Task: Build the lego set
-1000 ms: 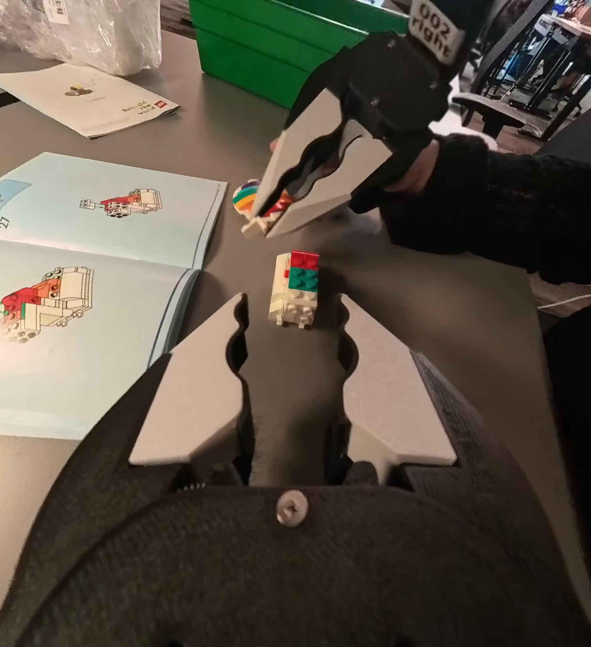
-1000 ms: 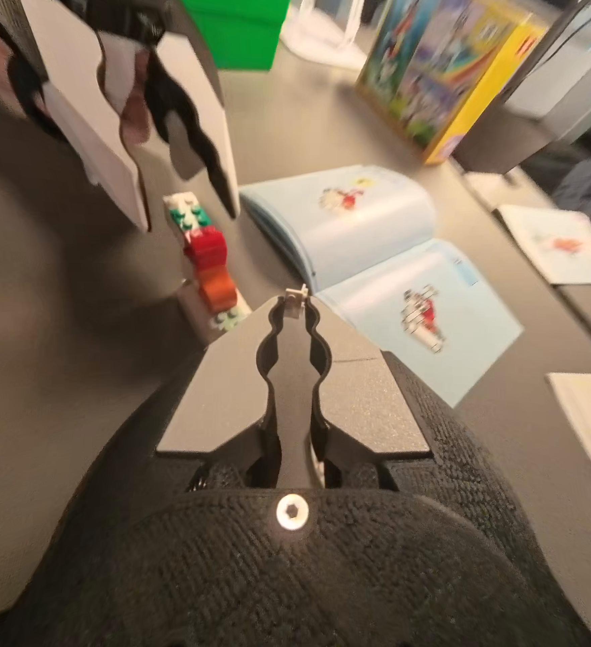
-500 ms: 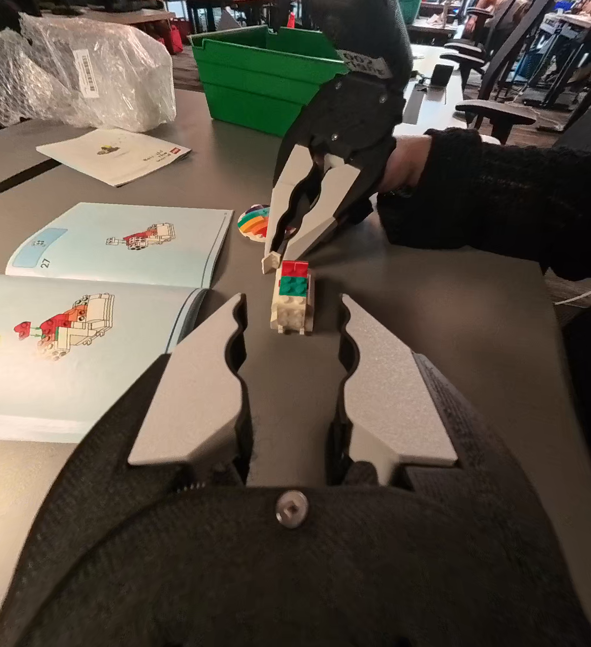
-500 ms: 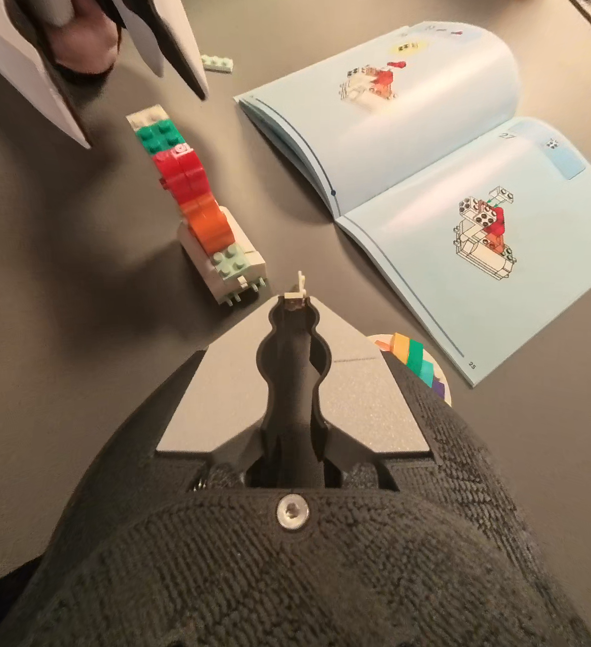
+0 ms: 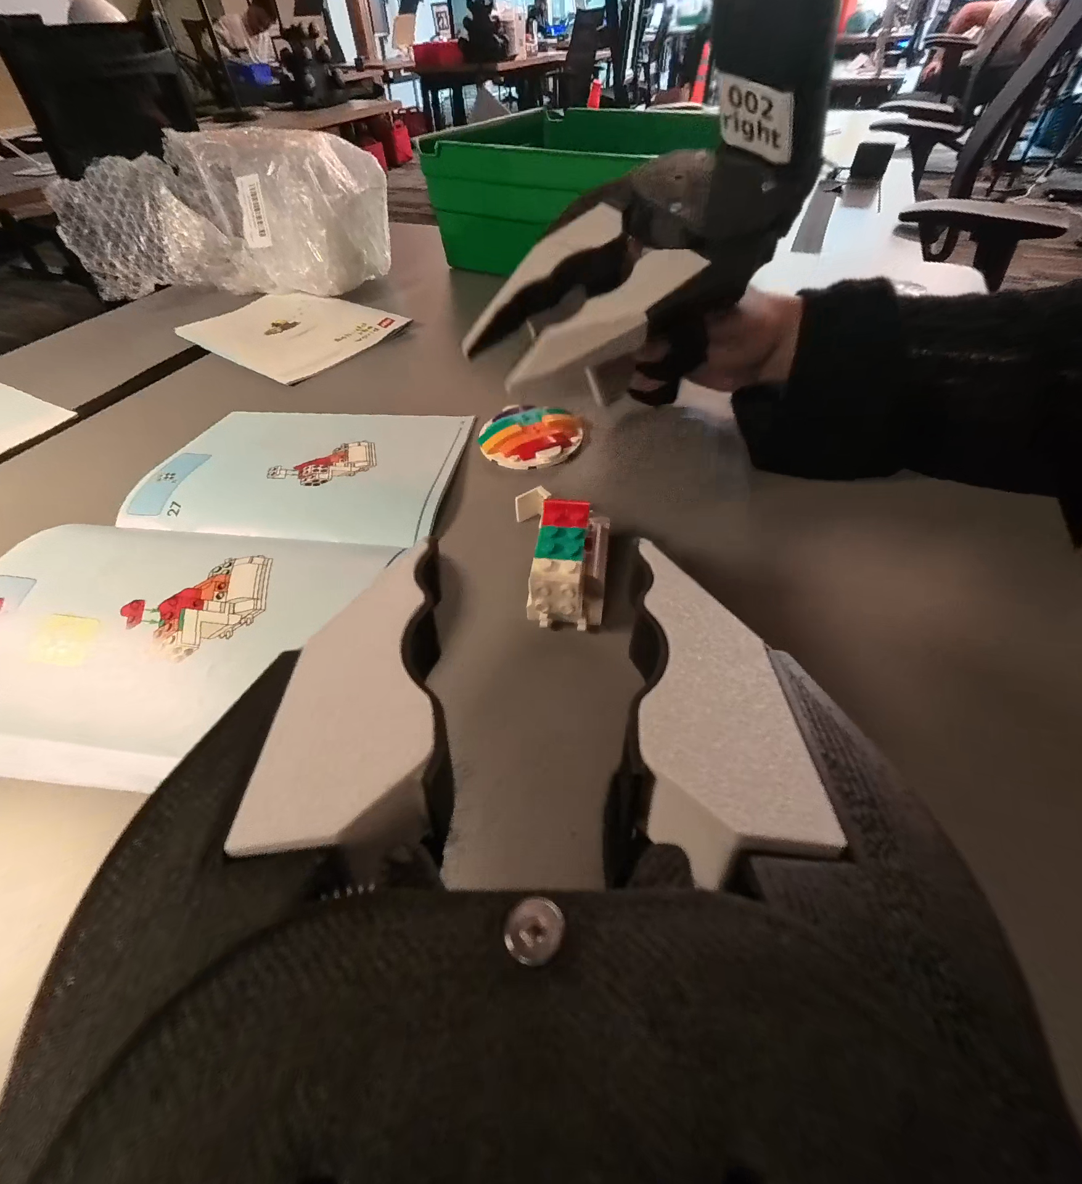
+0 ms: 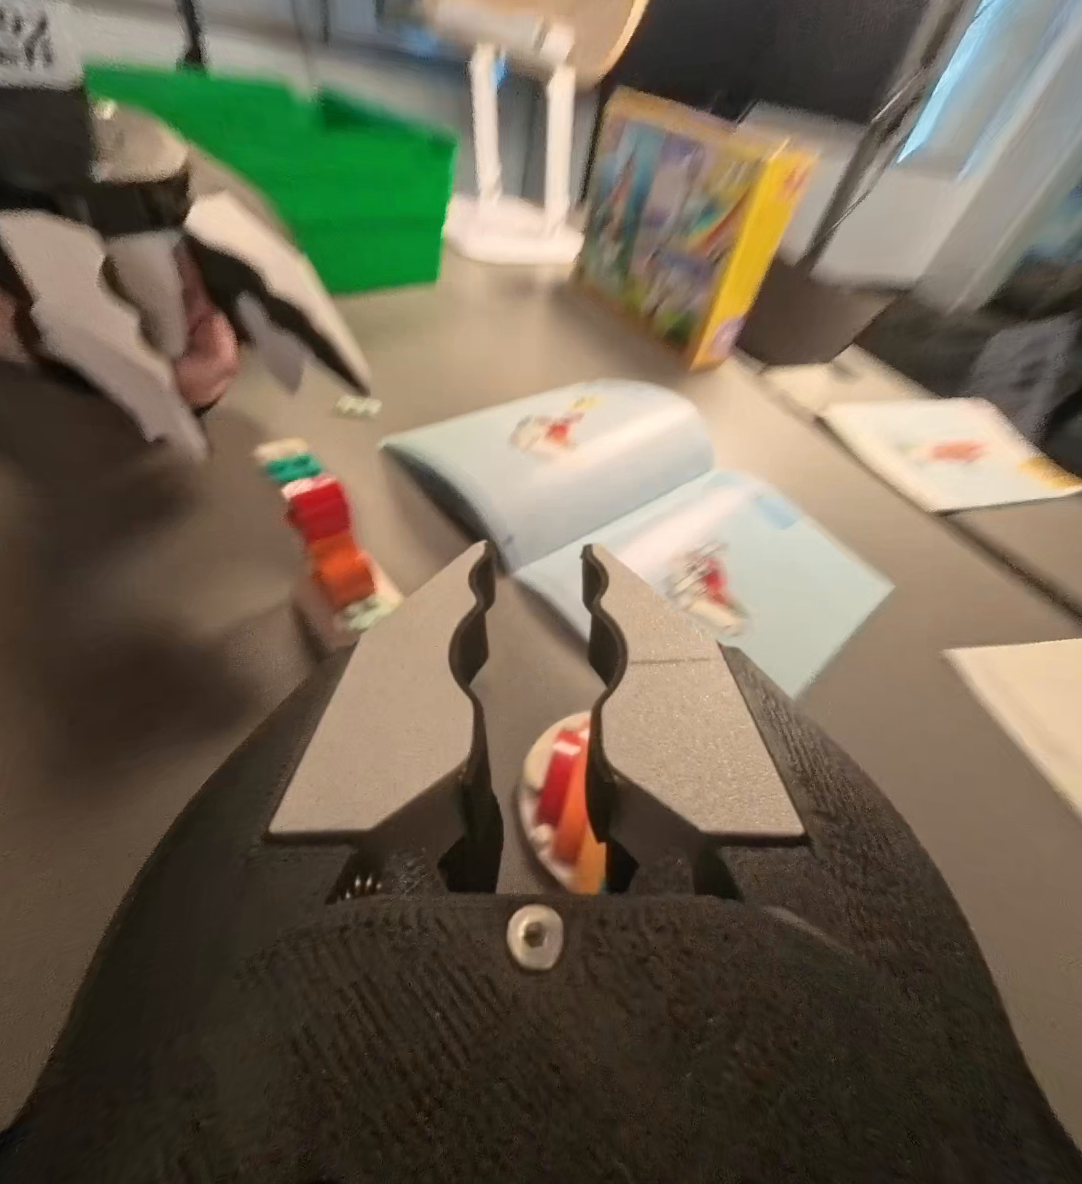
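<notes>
Now released: small white piece [image 5: 532, 503] on tabletop [image 5: 845, 641] beside brick model [image 5: 567, 564]; right gripper [image 6: 537, 556] lifted, parted, empty; left gripper [image 5: 533, 556] wide, empty; attachment apparently pending.

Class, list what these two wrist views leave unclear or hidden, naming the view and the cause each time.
- Right wrist view: motion blur smears the lego model, so its studs cannot be counted.
- Right wrist view: the right gripper covers most of the rainbow disc.
- Left wrist view: the lego model shows one end only; whether the small white piece touches it is unclear.
- Left wrist view: the green bin hides its contents.
</notes>
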Demonstrator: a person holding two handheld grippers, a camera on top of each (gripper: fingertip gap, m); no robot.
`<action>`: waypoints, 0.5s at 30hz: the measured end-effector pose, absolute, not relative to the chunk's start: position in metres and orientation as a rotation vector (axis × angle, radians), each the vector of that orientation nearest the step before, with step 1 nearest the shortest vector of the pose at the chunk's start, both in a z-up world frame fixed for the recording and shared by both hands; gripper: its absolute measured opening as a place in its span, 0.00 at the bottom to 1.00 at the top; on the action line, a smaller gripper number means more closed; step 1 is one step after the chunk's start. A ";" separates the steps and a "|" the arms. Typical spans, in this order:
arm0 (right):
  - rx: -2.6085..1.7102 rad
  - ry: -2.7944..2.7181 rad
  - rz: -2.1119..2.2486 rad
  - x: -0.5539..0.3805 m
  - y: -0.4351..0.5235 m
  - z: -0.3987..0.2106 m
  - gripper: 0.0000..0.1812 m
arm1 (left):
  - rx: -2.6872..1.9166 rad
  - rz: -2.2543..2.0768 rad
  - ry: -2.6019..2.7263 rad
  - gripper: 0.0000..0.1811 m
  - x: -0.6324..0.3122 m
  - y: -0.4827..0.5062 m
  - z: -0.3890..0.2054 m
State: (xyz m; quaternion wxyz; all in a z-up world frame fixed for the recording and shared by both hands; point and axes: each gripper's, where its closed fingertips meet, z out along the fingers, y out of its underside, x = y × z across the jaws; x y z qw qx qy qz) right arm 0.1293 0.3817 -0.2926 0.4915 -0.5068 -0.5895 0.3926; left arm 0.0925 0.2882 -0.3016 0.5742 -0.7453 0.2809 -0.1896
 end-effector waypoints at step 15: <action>-1.080 -1.071 0.606 0.154 0.428 -0.260 0.05 | -1.715 -0.474 0.668 0.32 0.095 0.286 -0.299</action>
